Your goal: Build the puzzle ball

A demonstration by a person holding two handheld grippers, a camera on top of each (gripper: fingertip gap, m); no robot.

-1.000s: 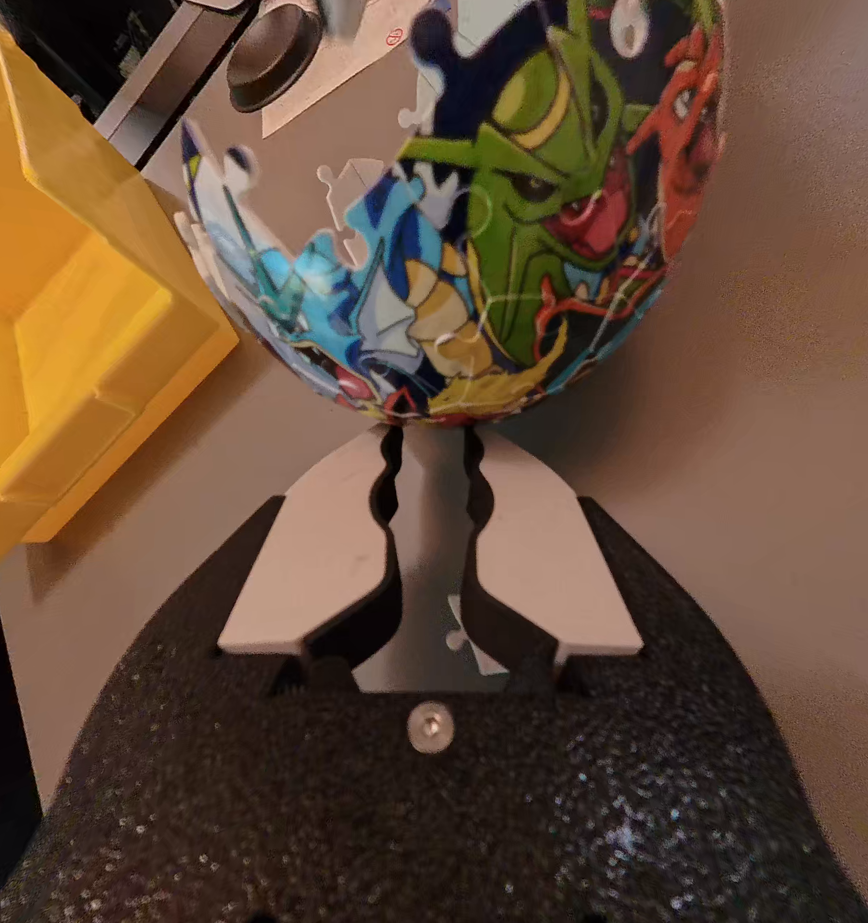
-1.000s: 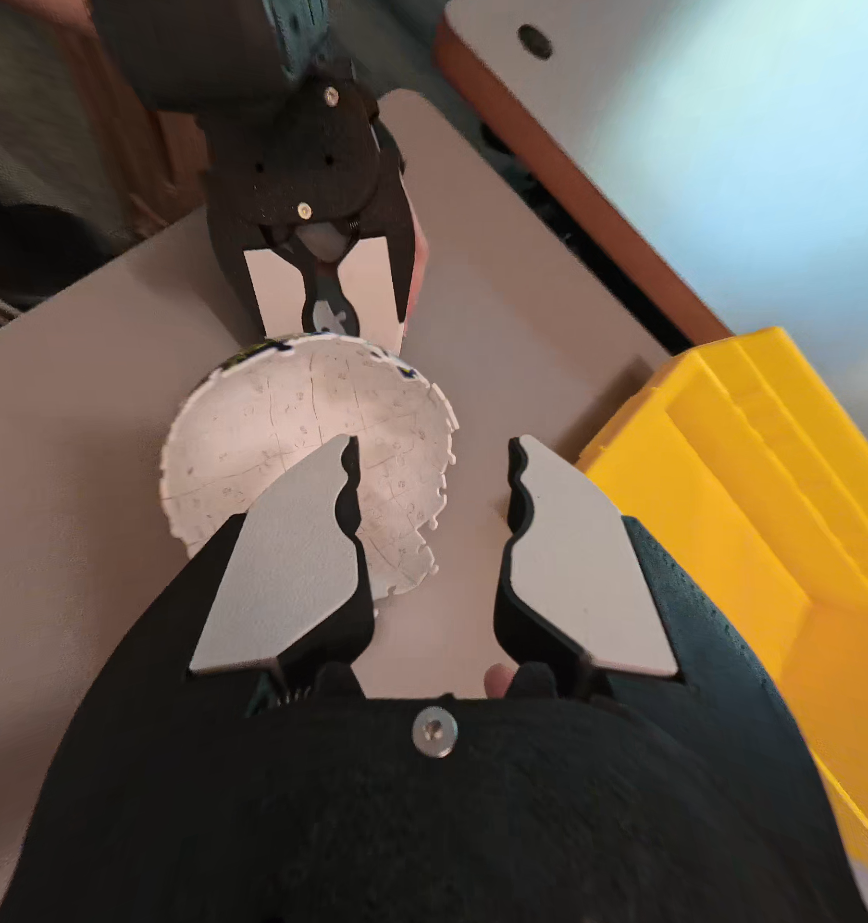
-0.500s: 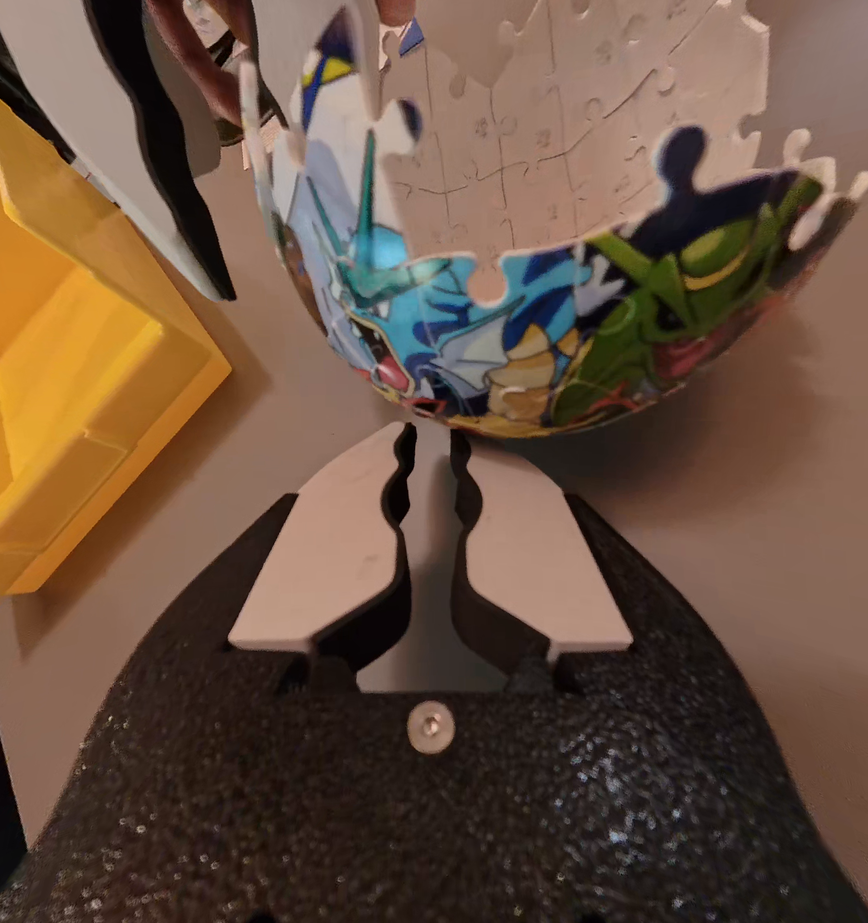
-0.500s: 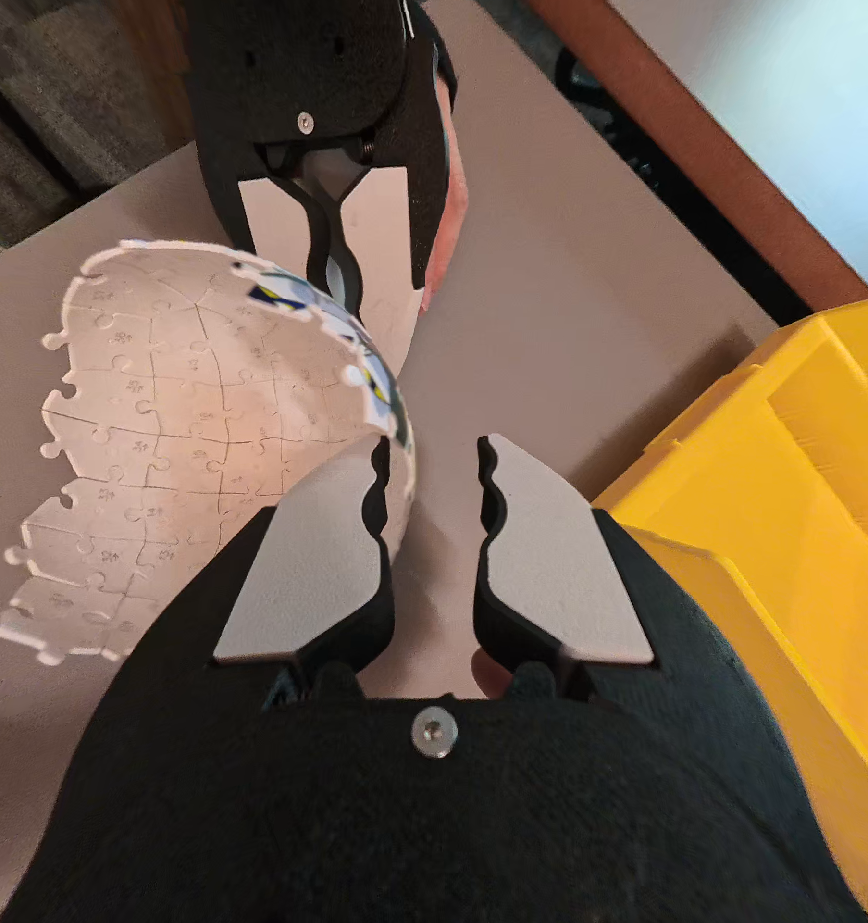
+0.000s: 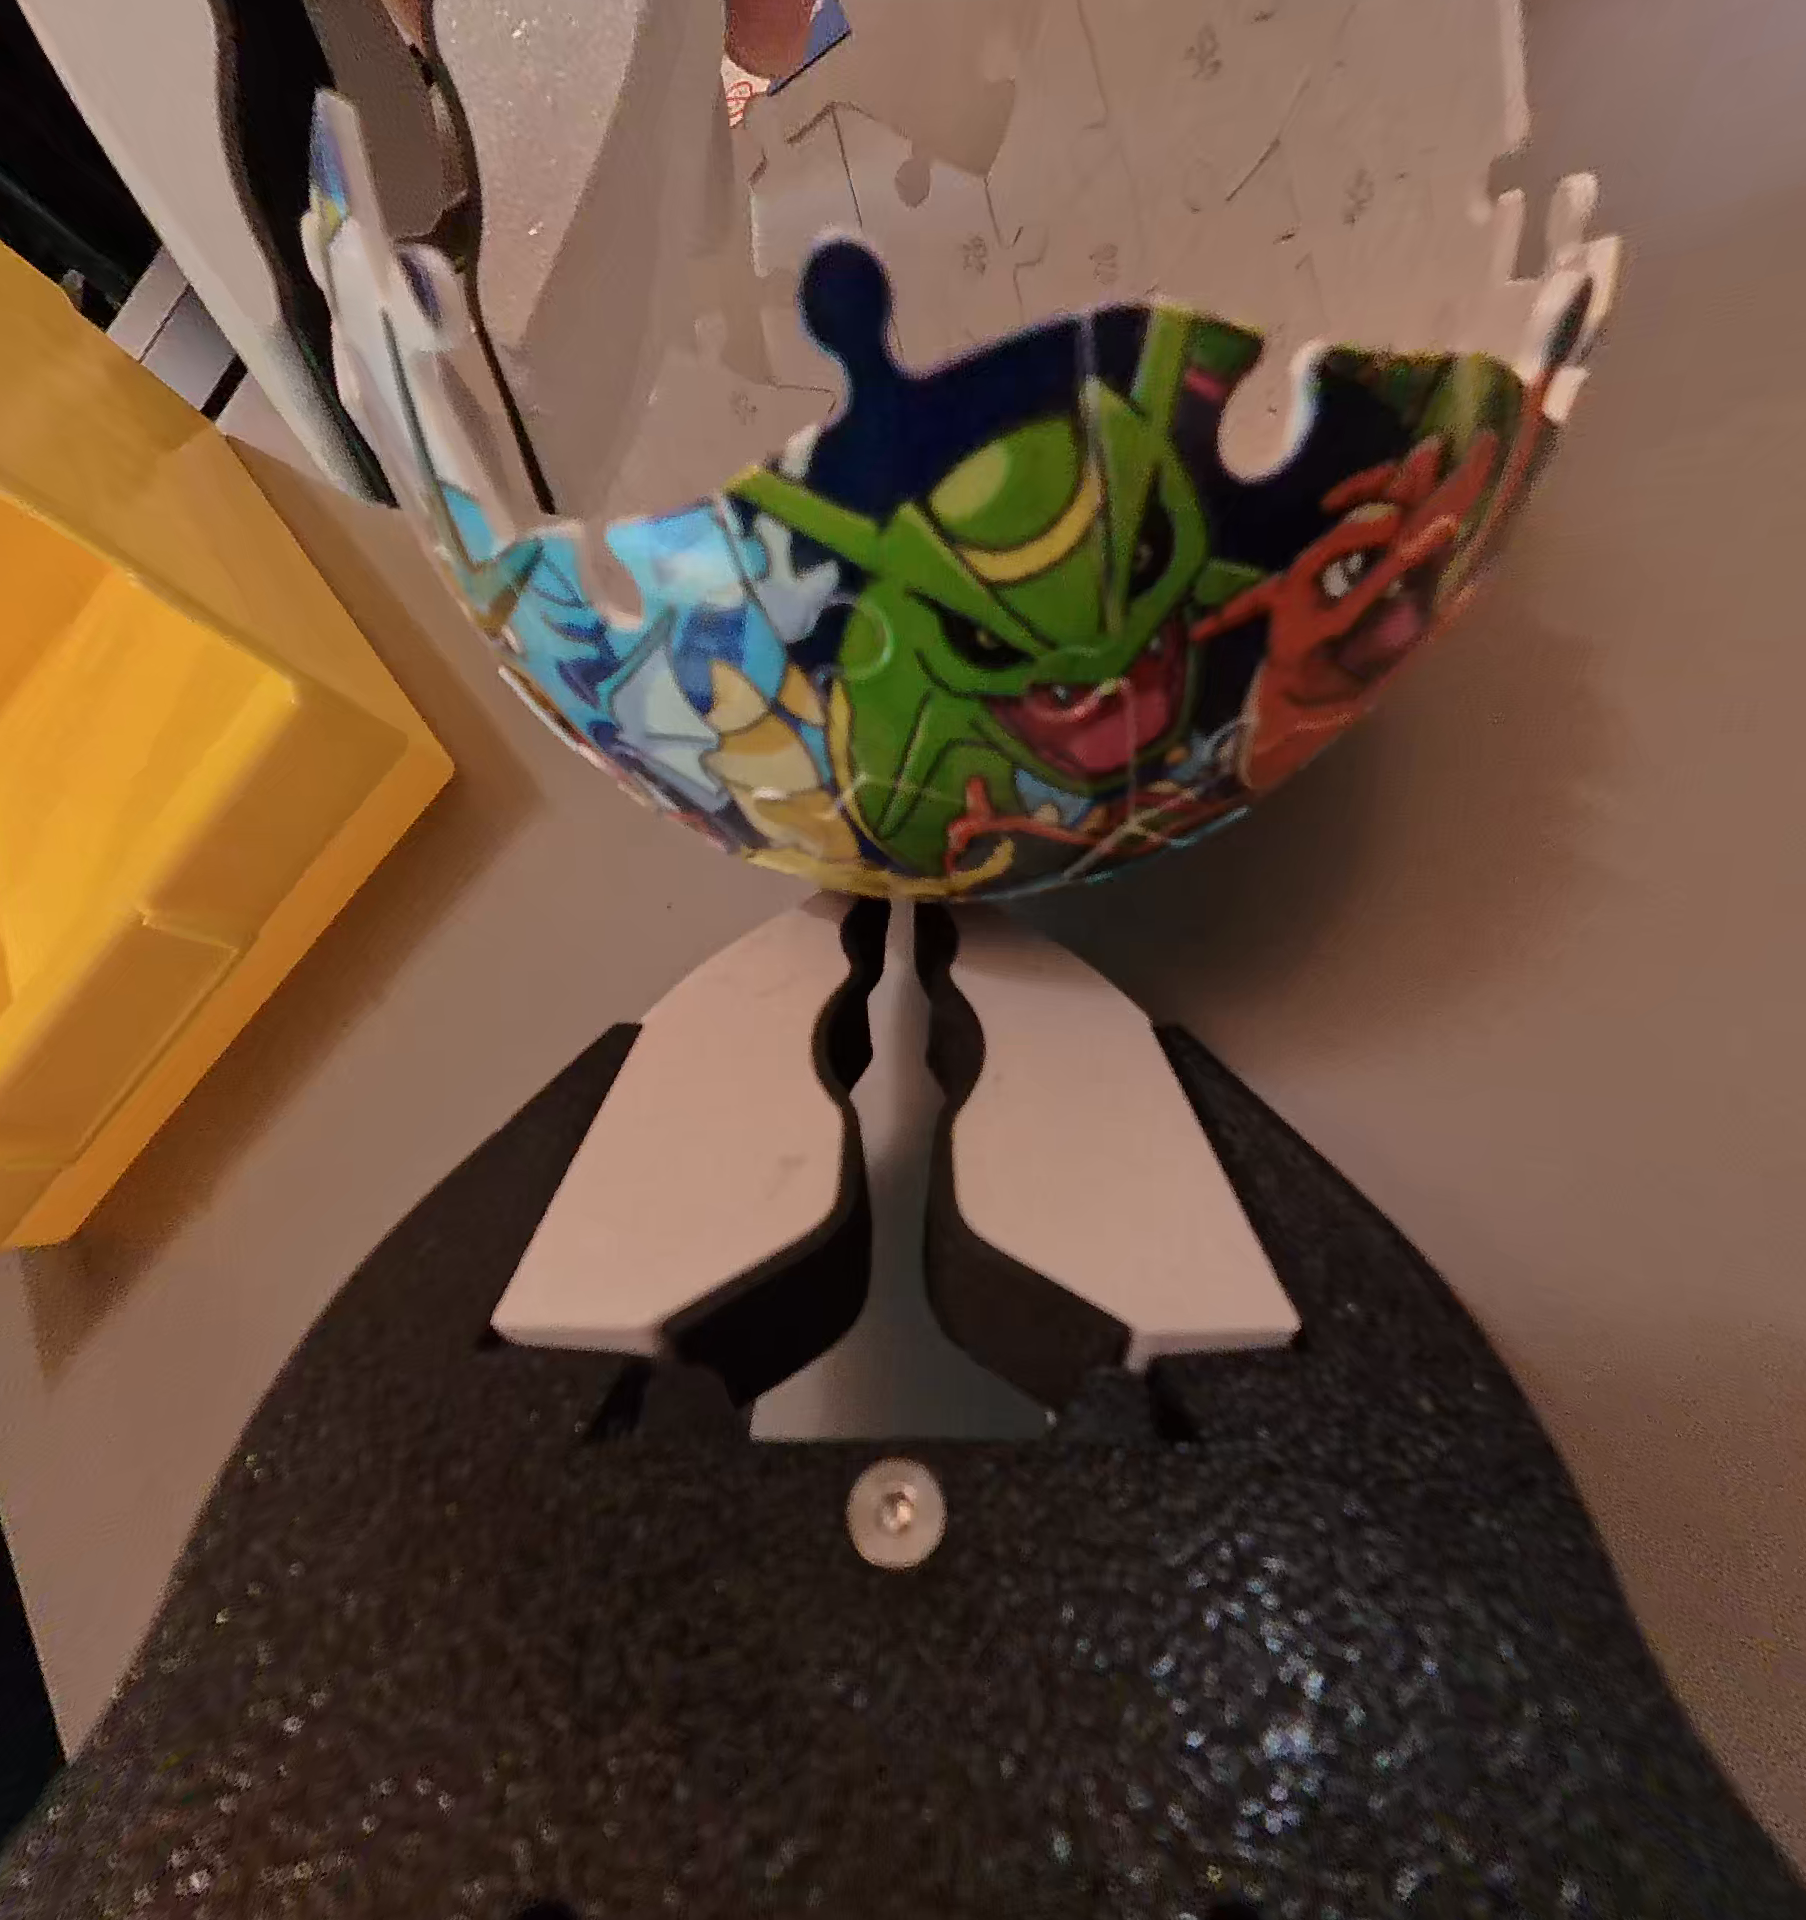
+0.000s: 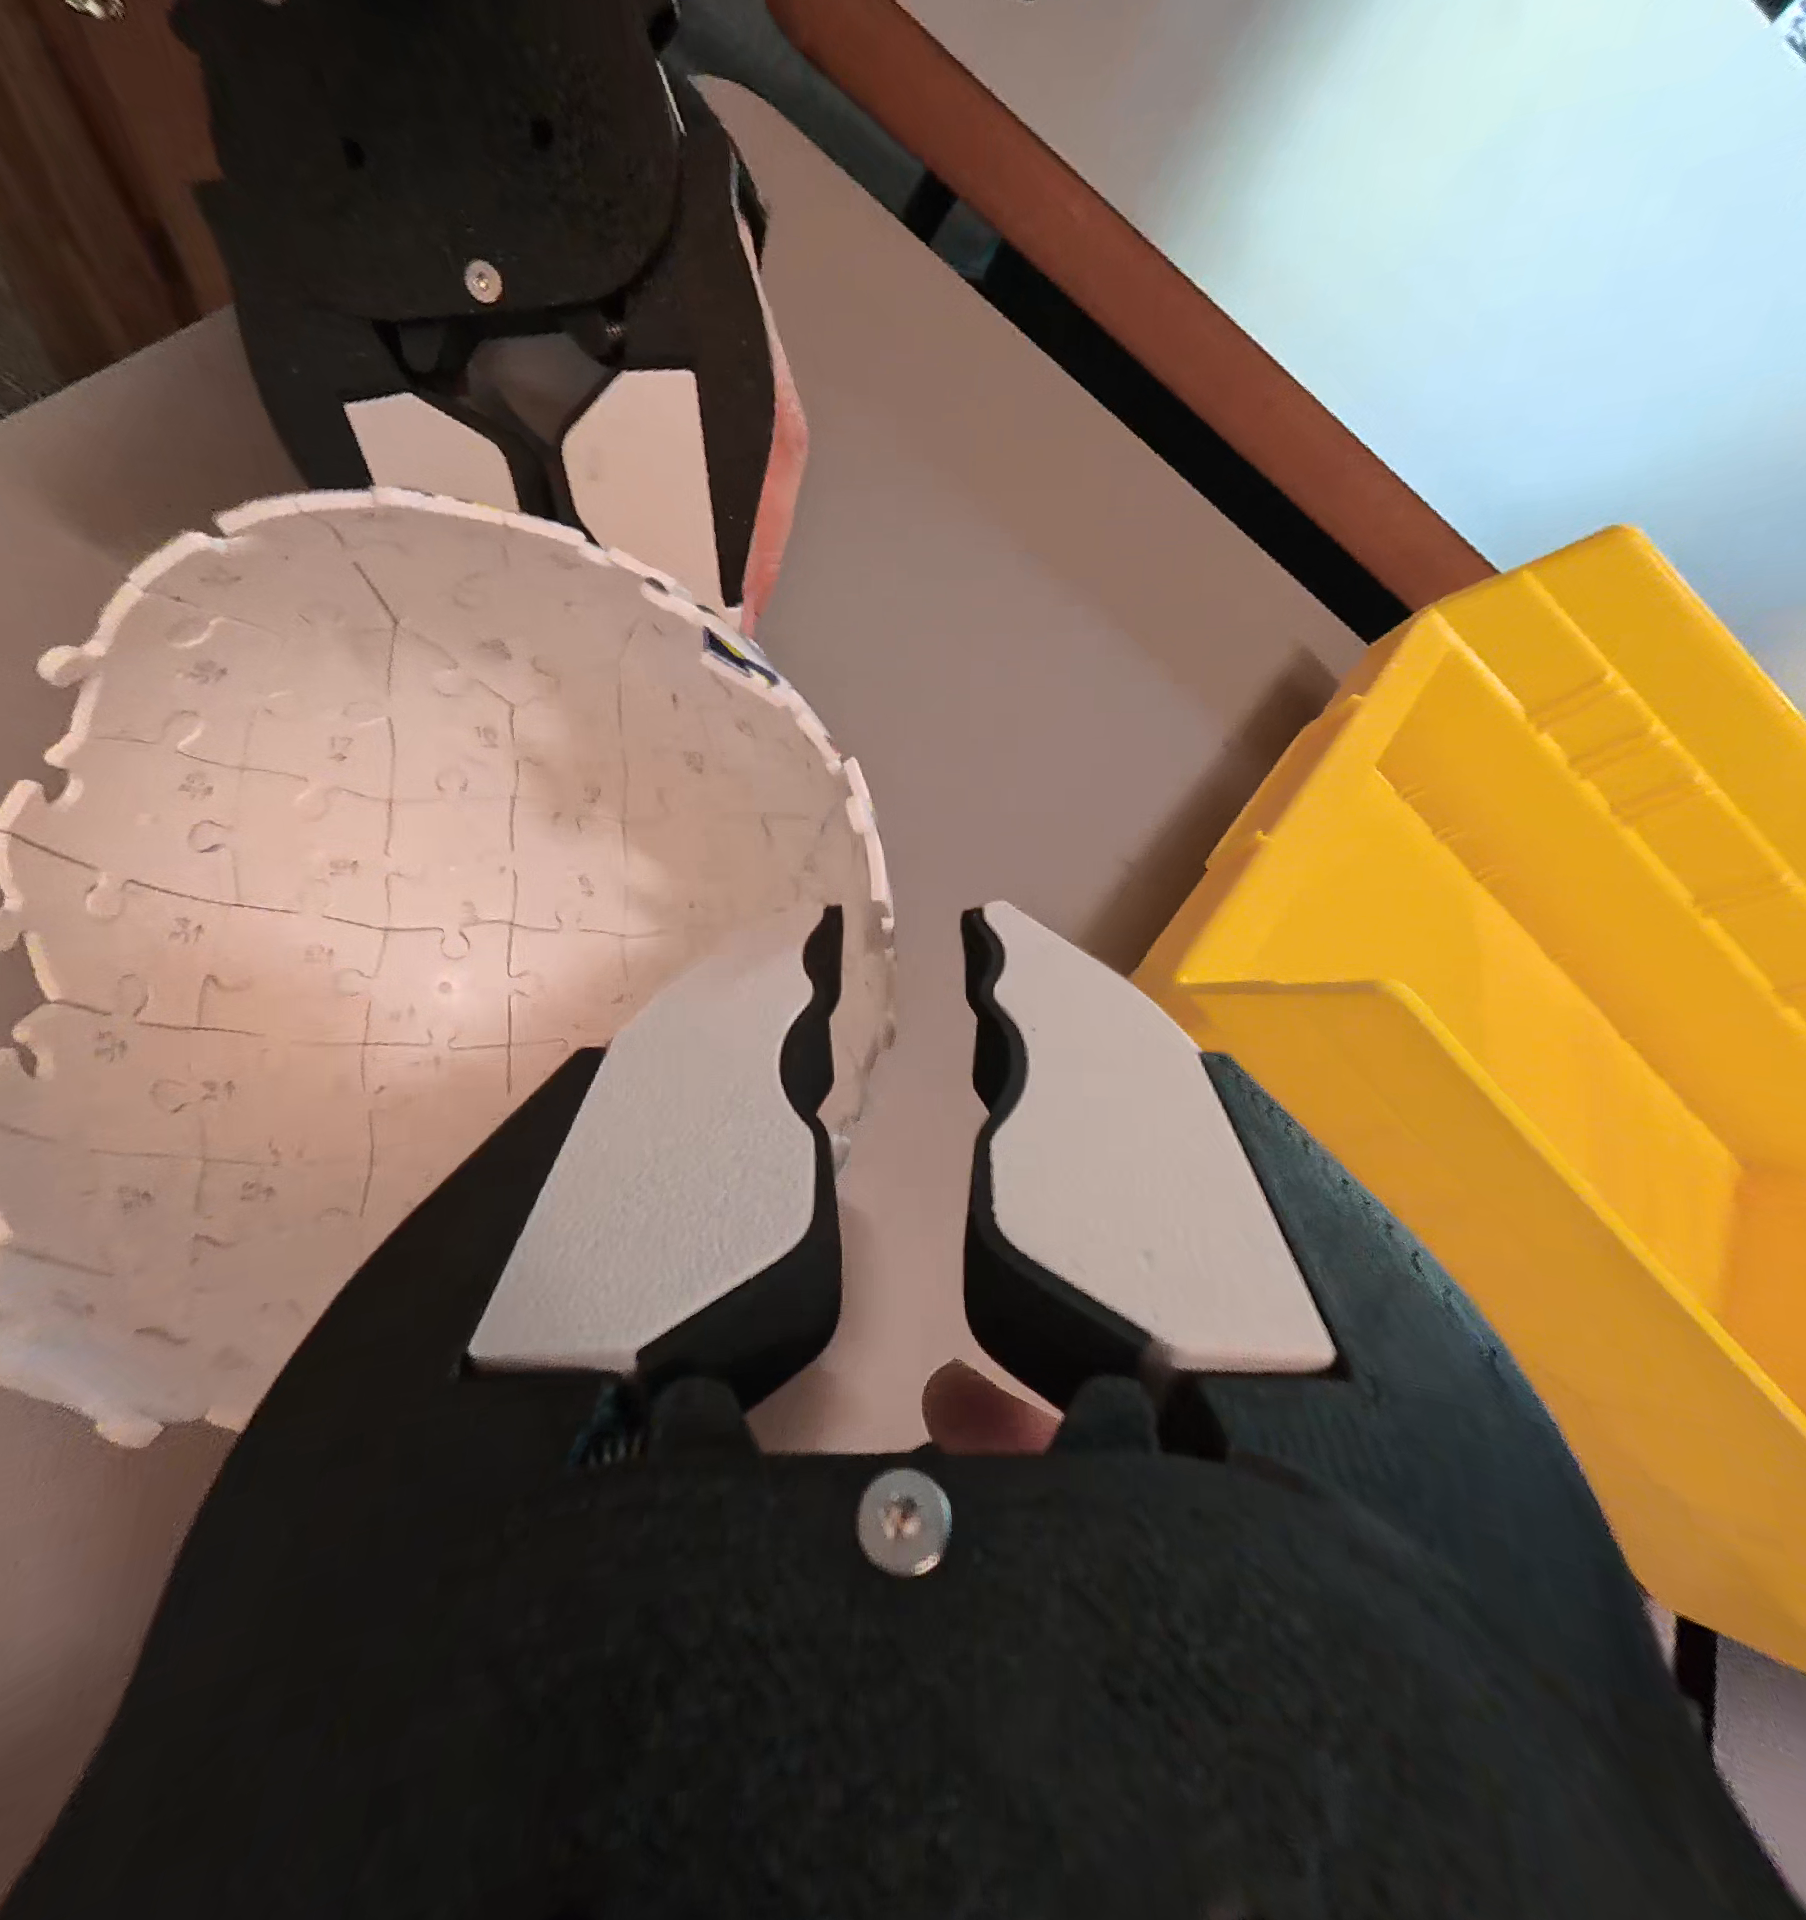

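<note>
The puzzle ball is a half-built shell [image 5: 1034, 644], colourful outside and white inside, resting on the grey table [image 5: 1553, 1039]. Its open side faces the right wrist view [image 6: 359, 883]. My left gripper [image 5: 901, 920] is shut to a thin slit, its tips against the shell's lower outside, with nothing visible between them. It also shows at the top of the right wrist view [image 6: 546, 499], behind the far rim. My right gripper [image 6: 899, 925] is open a little and straddles the shell's near rim. Its fingers [image 5: 140, 187] show at the top left of the left wrist view.
A yellow plastic bin [image 5: 151, 779] stands next to the shell, on the right in the right wrist view [image 6: 1501, 1039]. A second, pale table with a brown edge [image 6: 1138, 260] lies beyond. A person's fingertip [image 6: 982, 1413] shows under my right gripper. About 8 cm separates my left fingertips from my right.
The shell has tipped and turned, so its white inside now faces up. Both grippers have narrowed. My right gripper has come in over the shell's rim.
</note>
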